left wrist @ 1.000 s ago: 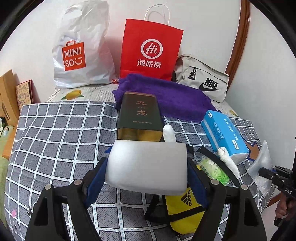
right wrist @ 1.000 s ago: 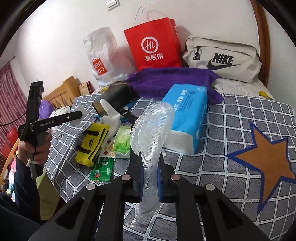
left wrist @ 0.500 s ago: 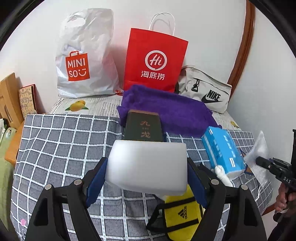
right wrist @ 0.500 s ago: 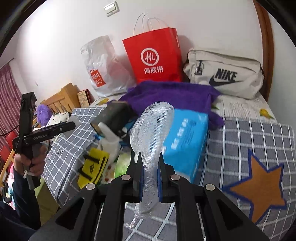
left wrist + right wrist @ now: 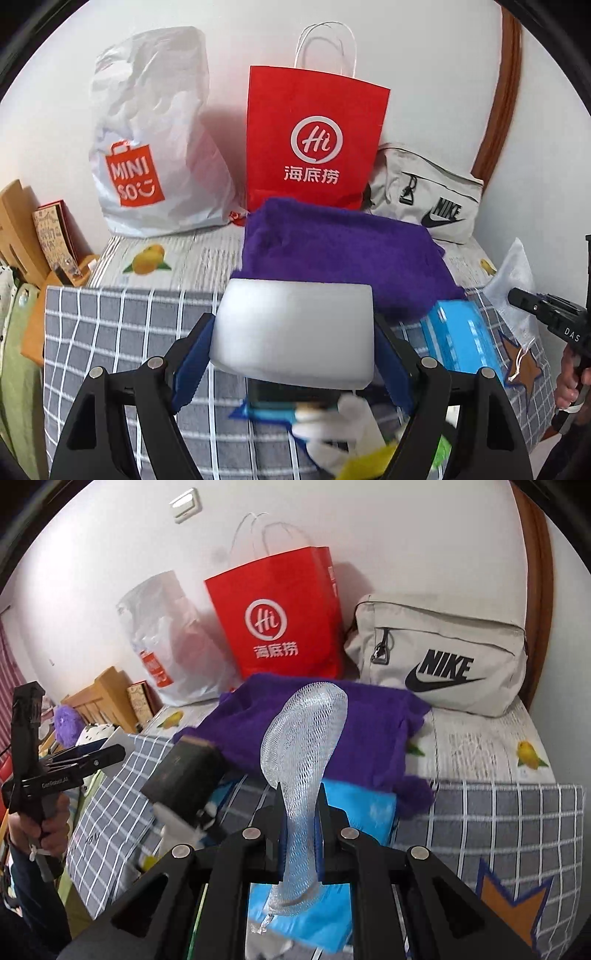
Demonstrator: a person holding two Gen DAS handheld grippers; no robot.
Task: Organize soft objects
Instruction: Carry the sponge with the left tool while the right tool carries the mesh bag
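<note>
My left gripper (image 5: 293, 354) is shut on a white foam block (image 5: 293, 332) and holds it above the bed. My right gripper (image 5: 300, 823) is shut on a clear mesh sleeve (image 5: 306, 738) that stands up between the fingers. A purple towel (image 5: 340, 251) lies ahead, also in the right wrist view (image 5: 369, 731). Behind it stand a red paper bag (image 5: 314, 136), a white Miniso plastic bag (image 5: 155, 147) and a grey Nike bag (image 5: 439, 653). The right gripper and its mesh sleeve show at the right edge of the left wrist view (image 5: 517, 280).
A blue tissue pack (image 5: 354, 812), a dark box (image 5: 184, 775), a white glove (image 5: 332, 424) and a yellow pouch (image 5: 369, 465) lie on the grey checked blanket (image 5: 129, 332). A wooden headboard (image 5: 103, 698) stands at the left. The wall is behind the bags.
Both grippers have risen and moved toward the bags at the wall with their loads still held. The clutter on the blanket has dropped lower in both views.
</note>
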